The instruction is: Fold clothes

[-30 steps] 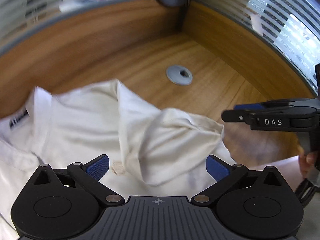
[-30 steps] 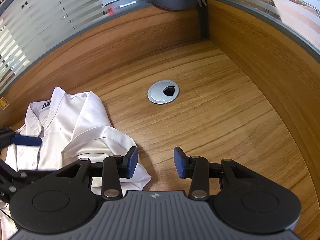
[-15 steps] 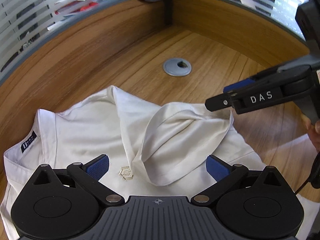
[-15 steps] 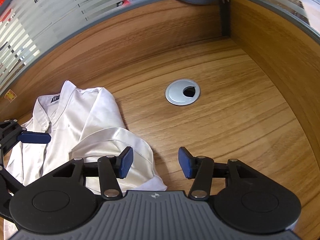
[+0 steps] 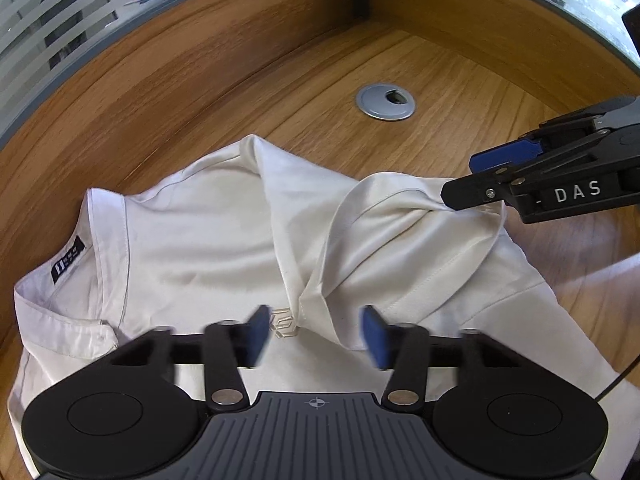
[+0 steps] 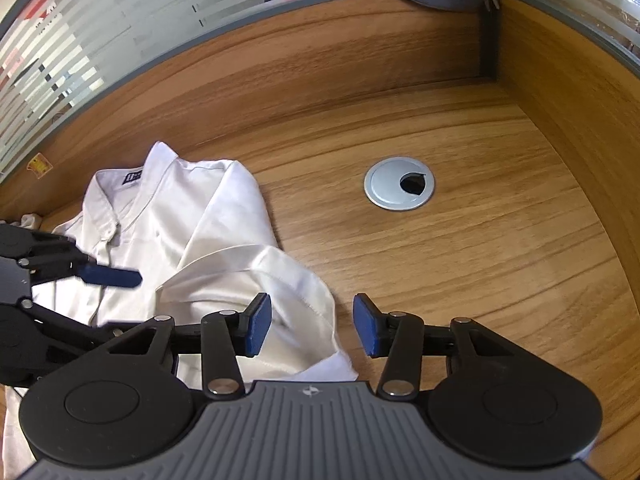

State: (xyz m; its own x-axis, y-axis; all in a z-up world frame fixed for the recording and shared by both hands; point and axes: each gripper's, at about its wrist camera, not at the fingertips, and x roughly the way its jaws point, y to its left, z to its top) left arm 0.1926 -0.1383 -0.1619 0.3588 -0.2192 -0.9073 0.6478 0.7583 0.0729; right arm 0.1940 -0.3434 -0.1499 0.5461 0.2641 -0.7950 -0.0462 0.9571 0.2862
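Note:
A white shirt (image 5: 208,240) lies front up on the wooden desk, collar to the left, with one sleeve folded across its chest; it also shows in the right wrist view (image 6: 208,232). My left gripper (image 5: 316,336) hovers over the small chest logo (image 5: 285,323), its blue pads blurred, with a gap between them and nothing held. My right gripper (image 6: 312,324) is open over the sleeve's cuff edge. From the left wrist view the right gripper's fingers (image 5: 480,192) sit at the folded sleeve's far end.
A grey cable grommet (image 5: 386,102) is set in the desk behind the shirt; it also shows in the right wrist view (image 6: 399,184). Wooden partition walls (image 6: 360,56) with frosted glass above close off the back and right sides.
The left gripper's jaws have narrowed from wide open to a smaller gap. It has moved over the shirt's chest. The right gripper has shifted a little left over the sleeve.

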